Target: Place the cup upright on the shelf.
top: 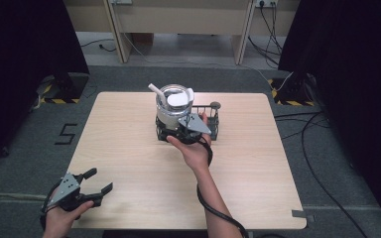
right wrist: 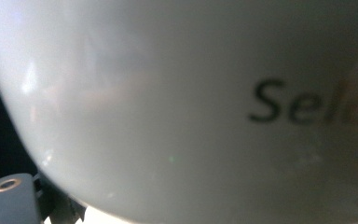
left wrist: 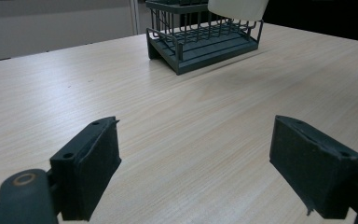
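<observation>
The right gripper (top: 186, 130) sits at the near side of a white mug (top: 173, 106), its grey three-cornered plate lying over the mug's lower wall; its jaws are hidden behind plate and hand, so whether they clamp the mug cannot be told. In the right gripper view the mug's glossy white wall (right wrist: 168, 102) sits right against the lens, with dark lettering on it reading "Sel" before it blurs out. The mug stands upright at the left end of a dark wire rack (top: 209, 121) — from above its rim is a pale ring, and a white handle-like piece juts up and to the left. The rack rests on the far middle of the light wooden table (top: 129, 163). Well apart, at the near left corner, the left gripper (top: 95, 182) is held just over the tabletop with its jaws spread wide and nothing between them — its own view shows bare wood between the two black pads (left wrist: 91, 170) and the rack (left wrist: 205, 39) farther off.
</observation>
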